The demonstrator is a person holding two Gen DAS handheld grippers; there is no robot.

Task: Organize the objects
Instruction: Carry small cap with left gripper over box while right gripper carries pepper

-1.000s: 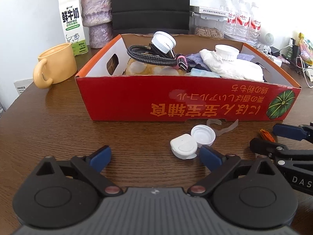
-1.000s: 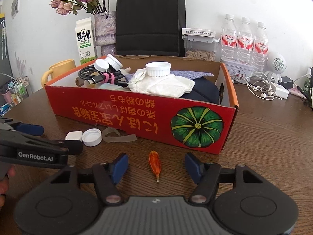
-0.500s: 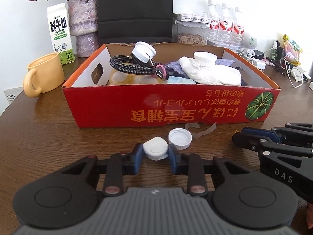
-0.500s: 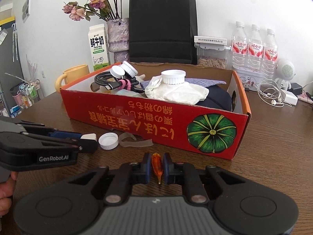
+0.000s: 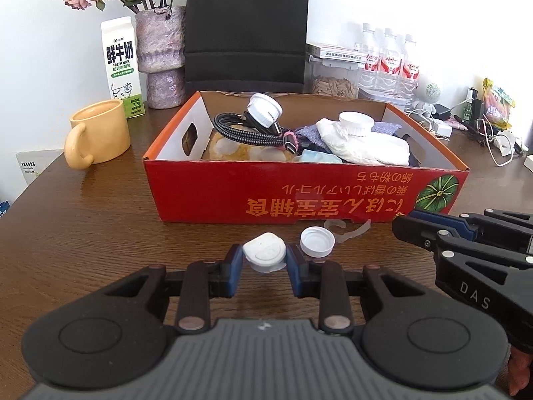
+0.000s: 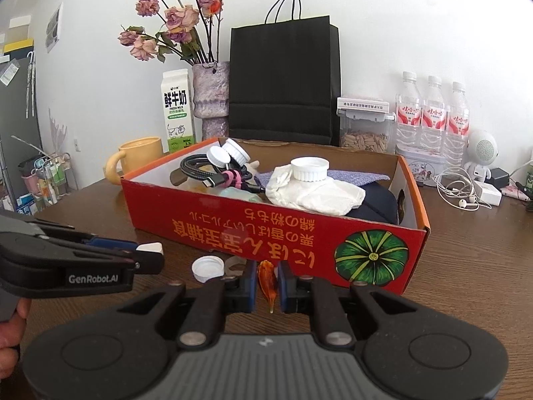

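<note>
- Left gripper point(image 5: 265, 260) is clenched on a small white case point(image 5: 265, 254) with rounded corners, one blue pad against each side of it, over the brown bench point(image 5: 83, 233) just in front of the red cardboard box point(image 5: 299, 196).
- Right gripper point(image 6: 267, 283) is clamped on a thin orange translucent piece point(image 6: 267, 280) that stands on end between its pads, its pointed tip hanging below them; whether the tip touches the bench cannot be told.
- White bottle cap point(image 5: 317, 242) lies open side up on the bench, just right of the white case and near the box wall; a clear curled plastic strip point(image 5: 348, 228) lies beside it against the foot of the box.
- Box sits open on the bench and holds a coiled black braided cable point(image 5: 246, 131), a white ribbed cap point(image 5: 265, 109) atop the cable, a crumpled white cloth point(image 5: 369, 148) with a white ribbed lid point(image 5: 355, 123) on it, and blue fabric at the back.
- Behind the box stand a yellow mug point(image 5: 100, 131), a milk carton point(image 5: 121, 66), a mottled vase point(image 5: 163, 56) with dried roses, a black paper bag point(image 6: 284, 80) and three water bottles point(image 6: 433, 113).
- Part of a hand point(image 6: 11, 330) shows at the left edge of the right wrist view, behind the left gripper.
</note>
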